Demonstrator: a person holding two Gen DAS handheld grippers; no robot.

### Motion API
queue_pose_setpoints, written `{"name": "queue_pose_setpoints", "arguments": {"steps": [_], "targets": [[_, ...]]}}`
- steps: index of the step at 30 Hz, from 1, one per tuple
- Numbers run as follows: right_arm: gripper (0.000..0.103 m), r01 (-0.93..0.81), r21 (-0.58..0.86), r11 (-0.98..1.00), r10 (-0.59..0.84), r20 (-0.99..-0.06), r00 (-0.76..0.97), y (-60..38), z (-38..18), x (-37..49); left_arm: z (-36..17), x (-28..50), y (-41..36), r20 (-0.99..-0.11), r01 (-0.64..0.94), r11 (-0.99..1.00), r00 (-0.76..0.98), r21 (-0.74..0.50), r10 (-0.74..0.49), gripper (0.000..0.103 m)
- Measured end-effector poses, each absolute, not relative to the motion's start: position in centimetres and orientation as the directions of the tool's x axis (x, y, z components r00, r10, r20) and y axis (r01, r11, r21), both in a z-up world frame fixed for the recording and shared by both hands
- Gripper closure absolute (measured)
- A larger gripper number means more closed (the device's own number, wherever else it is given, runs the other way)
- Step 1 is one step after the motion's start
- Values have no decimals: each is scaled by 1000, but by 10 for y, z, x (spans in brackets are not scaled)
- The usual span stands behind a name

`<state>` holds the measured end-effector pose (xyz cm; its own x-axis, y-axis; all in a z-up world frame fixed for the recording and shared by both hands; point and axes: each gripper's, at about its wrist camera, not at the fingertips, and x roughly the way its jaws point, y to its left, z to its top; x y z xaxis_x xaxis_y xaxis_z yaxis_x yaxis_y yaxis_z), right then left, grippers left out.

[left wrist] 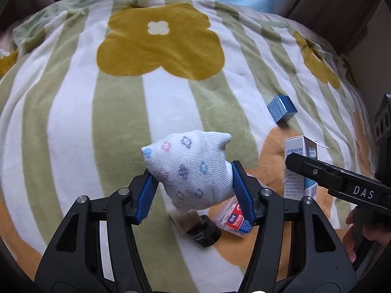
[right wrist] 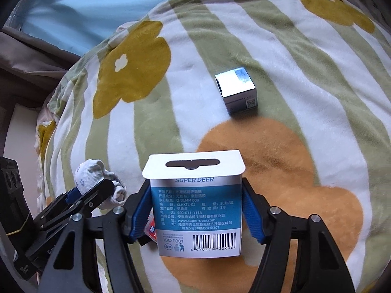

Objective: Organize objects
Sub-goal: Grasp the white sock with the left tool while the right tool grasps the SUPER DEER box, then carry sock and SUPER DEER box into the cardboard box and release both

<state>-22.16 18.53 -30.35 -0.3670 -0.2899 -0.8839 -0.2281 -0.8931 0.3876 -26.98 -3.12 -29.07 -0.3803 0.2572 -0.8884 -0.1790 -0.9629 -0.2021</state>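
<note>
Spread over a bed, the striped flower blanket (left wrist: pixel 73 122) carries everything. Nearest, the left gripper (left wrist: pixel 193 183) clamps a rolled white sock (left wrist: pixel 190 168), lifted above a dark cap (left wrist: pixel 207 234) and floss packet (left wrist: pixel 235 221). Alongside, the right gripper (right wrist: pixel 196 212) grips a blue-and-white carton (right wrist: pixel 196 210). Farther ahead lies a small blue box (right wrist: pixel 237 92). Judged step: carrying both picks; next, a shared spot to set them.

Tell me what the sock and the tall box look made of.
Sock: soft knit fabric, matte; ribbed weave shows, and it bunches between the left tongs.
Tall box: thin printed card, slightly glossy; crisp folded hang tab on top.
</note>
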Motion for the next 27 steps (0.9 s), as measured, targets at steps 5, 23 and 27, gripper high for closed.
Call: {"name": "queue_pose_setpoints", "arguments": {"steps": [5, 23, 27], "targets": [[40, -158, 362, -919, -268, -865, -423, 184, -265, -210, -249, -245, -32, -857, -175, -963, -443, -203, 261, 48], [40, 57, 316, -947, -304, -823, -480, 186, -165, -103, -153, -78, -28, -799, -124, -972, -554, -198, 234, 48], [40, 98, 305, -947, -315, -829, -462, 184, -161, -74, -161, -40, -21, -814, -102, -971, -530, -218, 238, 48]]}}
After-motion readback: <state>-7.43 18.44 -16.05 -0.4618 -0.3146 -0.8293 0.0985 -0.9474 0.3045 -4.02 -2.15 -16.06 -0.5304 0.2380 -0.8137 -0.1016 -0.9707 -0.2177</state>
